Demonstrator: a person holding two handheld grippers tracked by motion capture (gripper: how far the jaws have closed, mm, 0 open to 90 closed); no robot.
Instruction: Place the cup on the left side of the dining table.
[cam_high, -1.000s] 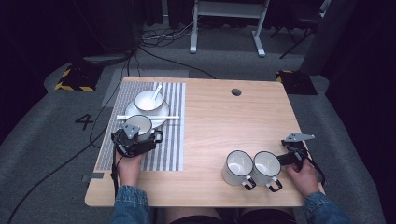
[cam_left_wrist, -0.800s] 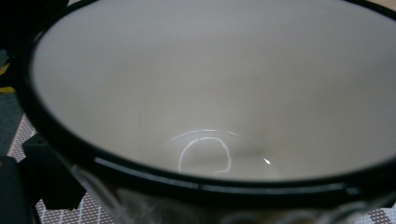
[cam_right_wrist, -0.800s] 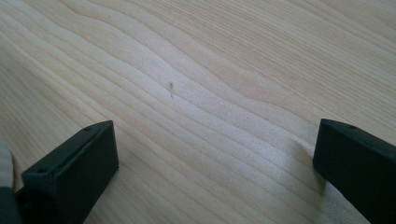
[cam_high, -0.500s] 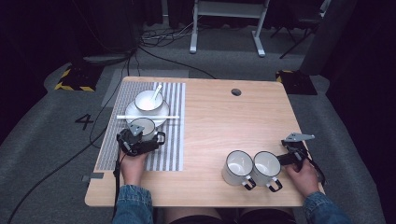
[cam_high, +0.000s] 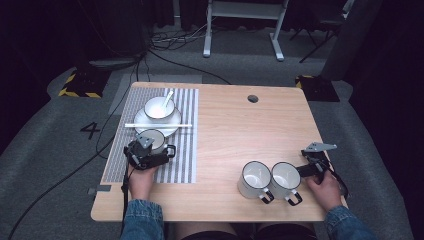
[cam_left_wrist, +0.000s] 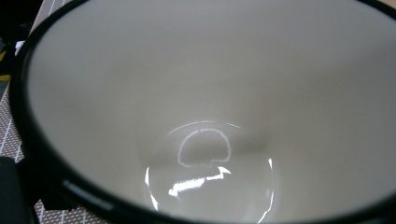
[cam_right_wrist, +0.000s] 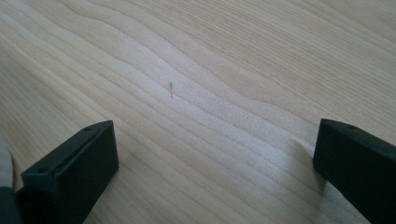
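A white mug (cam_high: 156, 139) with a black rim and handle stands on the striped placemat (cam_high: 182, 165), just in front of the plate. My left gripper (cam_high: 148, 151) is shut on the mug's near rim. The left gripper view looks straight down into the mug's (cam_left_wrist: 201, 93) empty, glossy inside. Two more white mugs (cam_high: 255, 178) (cam_high: 285, 176) stand side by side at the front right of the table. Just to their right, my right gripper (cam_high: 302, 170) is low over the wood. In the right gripper view it (cam_right_wrist: 215, 135) is open, with bare table between the jaws.
A white bowl (cam_high: 159, 107) with a spoon in it sits on a plate (cam_high: 172, 127) at the back of the placemat. A chopstick (cam_high: 185, 125) lies across the plate's front. The wooden table (cam_high: 235, 130) has a cable hole (cam_high: 252, 98) at the back.
My left gripper and the mug it holds have shifted slightly right and toward the person along the placemat. The right gripper and the two mugs have stayed put.
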